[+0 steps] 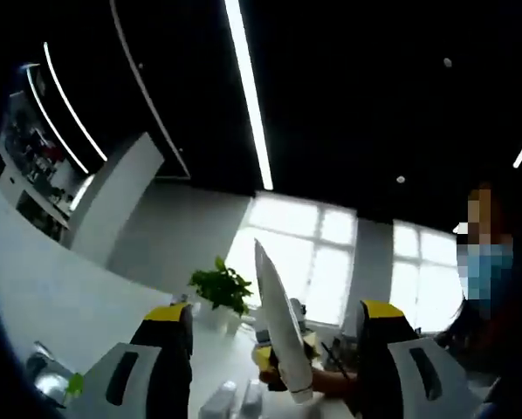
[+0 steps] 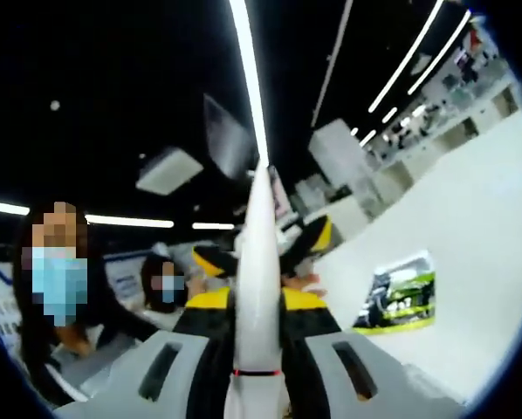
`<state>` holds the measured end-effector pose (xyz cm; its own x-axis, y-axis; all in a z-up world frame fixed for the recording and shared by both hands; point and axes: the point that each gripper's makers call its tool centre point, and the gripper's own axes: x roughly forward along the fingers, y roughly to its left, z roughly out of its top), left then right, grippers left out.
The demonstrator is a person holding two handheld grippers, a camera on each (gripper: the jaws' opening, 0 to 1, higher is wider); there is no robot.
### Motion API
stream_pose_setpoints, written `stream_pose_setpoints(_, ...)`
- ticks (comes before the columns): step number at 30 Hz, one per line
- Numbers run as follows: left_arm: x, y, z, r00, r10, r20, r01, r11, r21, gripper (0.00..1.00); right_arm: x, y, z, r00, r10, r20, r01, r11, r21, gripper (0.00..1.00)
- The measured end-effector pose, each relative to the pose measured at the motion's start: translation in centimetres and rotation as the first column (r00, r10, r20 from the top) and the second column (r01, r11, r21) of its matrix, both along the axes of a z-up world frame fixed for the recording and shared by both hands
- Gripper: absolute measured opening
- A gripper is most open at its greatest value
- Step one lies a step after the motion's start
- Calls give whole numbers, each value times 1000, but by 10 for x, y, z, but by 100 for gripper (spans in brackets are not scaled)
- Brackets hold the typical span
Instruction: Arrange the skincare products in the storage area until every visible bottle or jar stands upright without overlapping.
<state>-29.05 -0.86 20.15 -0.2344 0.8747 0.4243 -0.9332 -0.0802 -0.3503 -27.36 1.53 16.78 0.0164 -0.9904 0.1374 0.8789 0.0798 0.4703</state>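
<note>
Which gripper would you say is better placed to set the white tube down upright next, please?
The right gripper, probably: its jaws are closed on the white tube, which runs straight up between them. The left gripper stands open, with the tube held apart from its jaws.

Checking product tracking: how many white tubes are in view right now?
1: a white tube clamped in the right gripper, pointing up toward the ceiling; it also shows in the left gripper view. Others may sit hidden below both views.
</note>
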Motion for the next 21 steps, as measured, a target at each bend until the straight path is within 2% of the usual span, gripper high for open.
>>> stream_pose_setpoints(3,3,2,-1,1000,-8,7,8,1000,1,75,0,-4,-9,1000,-16,-20,17,999,41,17)
stream_pose_setpoints(5,7,2,0,1000,-25,19,25,999,22,65,0,-6,-11,999,-21,-33,23,998,57,17)
stream_pose_setpoints(8,4,-3,-3,999,-23,32,23,1000,14,46,0,-8,-15,999,-17,-38,20,997,78,17)
stream_pose_setpoints(9,4,-2,-6,1000,-18,26,18,1000,-10,40,0,-9,-17,999,-20,-43,24,996,88,17)
stream_pose_setpoints(10,5,-3,-8,1000,-18,14,18,999,-29,29,-1,-9,-21,998,-29,-61,35,994,106,17)
stream_pose_setpoints(11,8,-2,-10,1000,-26,-13,25,998,-51,21,-3,-9,-24,997,-32,-70,41,992,123,17)
stream_pose_setpoints(12,4,-2,-13,1000,-1,-11,0,997,-78,17,-3,-9,-27,996,-25,-88,37,990,138,18)
stream_pose_setpoints(13,1,-3,-16,1000,25,3,-25,995,-101,14,0,-11,-27,996,-19,-87,31,990,135,18)
stream_pose_setpoints(14,3,-2,-14,1000,2,28,0,996,-91,13,0,-11,-28,995,-27,-96,41,989,142,18)
stream_pose_setpoints(16,2,-4,-13,997,-16,71,22,996,-82,10,0,-12,-26,988,-33,-153,54,989,140,19)
stream_pose_setpoints(18,4,-4,-13,997,-29,75,35,996,-84,9,1,-14,-27,978,-23,-205,54,988,146,21)
stream_pose_setpoints(20,10,-1,-13,995,-53,83,61,993,-103,8,10,-17,-33,959,24,-283,19,989,146,21)
stream_pose_setpoints(21,14,1,-14,995,-62,75,70,991,-116,8,12,-17,-38,957,42,-287,4,987,160,21)
